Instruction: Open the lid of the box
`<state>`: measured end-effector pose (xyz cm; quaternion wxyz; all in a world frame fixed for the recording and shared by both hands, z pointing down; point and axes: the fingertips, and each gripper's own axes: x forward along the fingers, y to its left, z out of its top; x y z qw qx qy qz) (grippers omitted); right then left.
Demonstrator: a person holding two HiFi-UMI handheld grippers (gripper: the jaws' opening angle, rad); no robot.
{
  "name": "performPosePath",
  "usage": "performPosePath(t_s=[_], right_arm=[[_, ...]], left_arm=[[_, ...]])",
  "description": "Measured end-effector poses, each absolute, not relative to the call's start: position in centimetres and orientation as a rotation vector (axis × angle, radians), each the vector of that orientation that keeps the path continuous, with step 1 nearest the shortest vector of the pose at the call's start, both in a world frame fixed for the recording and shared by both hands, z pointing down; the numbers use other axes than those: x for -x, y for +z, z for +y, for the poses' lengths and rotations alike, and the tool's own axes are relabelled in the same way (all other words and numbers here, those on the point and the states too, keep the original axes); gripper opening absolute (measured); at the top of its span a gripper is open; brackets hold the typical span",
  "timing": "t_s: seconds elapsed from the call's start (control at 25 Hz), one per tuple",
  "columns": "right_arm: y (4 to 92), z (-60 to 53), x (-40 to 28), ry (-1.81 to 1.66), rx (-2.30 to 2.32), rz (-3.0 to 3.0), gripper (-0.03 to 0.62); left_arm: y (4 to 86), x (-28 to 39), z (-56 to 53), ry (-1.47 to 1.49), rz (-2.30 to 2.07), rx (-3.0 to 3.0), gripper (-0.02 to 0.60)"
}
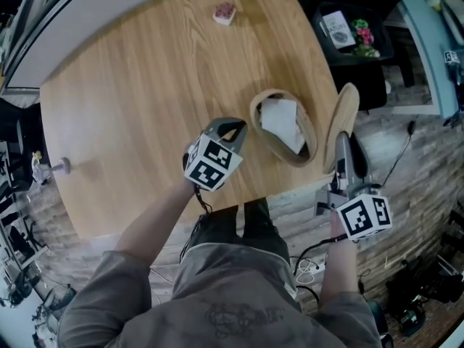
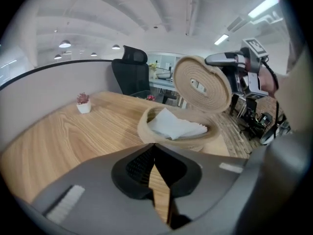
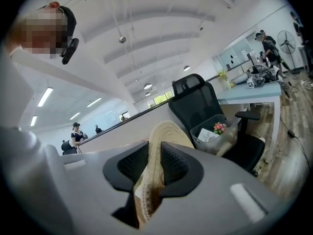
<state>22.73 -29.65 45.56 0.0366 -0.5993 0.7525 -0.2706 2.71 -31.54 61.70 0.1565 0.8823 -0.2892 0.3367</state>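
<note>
My right gripper point(image 3: 154, 163) clamps the woven lid point(image 1: 348, 111) on edge, right of the box point(image 1: 255, 116); I should lay it flat, gently. My left gripper point(image 1: 230, 130) is closed, empty

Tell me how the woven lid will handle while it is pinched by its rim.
The lid looks like coiled rope, so it is probably light and fairly stiff: it stands upright from one edge pinch by the right hand-held gripper without sagging. Its rough weave likely resists slipping in that grip. Round and thin, it might roll if set on edge.
</note>
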Motion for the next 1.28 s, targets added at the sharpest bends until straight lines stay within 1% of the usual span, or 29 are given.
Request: performPosePath(t_s=[0.32, 0.68, 1.0, 1.28], right_arm=[[36.1, -29.8, -21.6, -0.58, 1.738, 2.377, 0.084], [25.3, -26.9, -19.4, -0.3, 1.626, 2.431, 0.084], [17.7, -22.8, -18.1, -0.115, 1.539, 2.445, 0.084], [14.3, -19.8, -17.7, -0.036, 1.482, 2.43, 0.086]], left_arm=[[49.8, 0.7, -33.8, 0.709, -1.063, -2.58, 0.002], [36.3, 3.3, -33.4, 0.481, -1.24, -2.712, 0.002], [27.6, 4.8, -30.5, 0.335, -1.313, -2.797, 0.002], [22.5, 4.6, -27.8, 0.281, -1.392, -2.908, 0.002]])
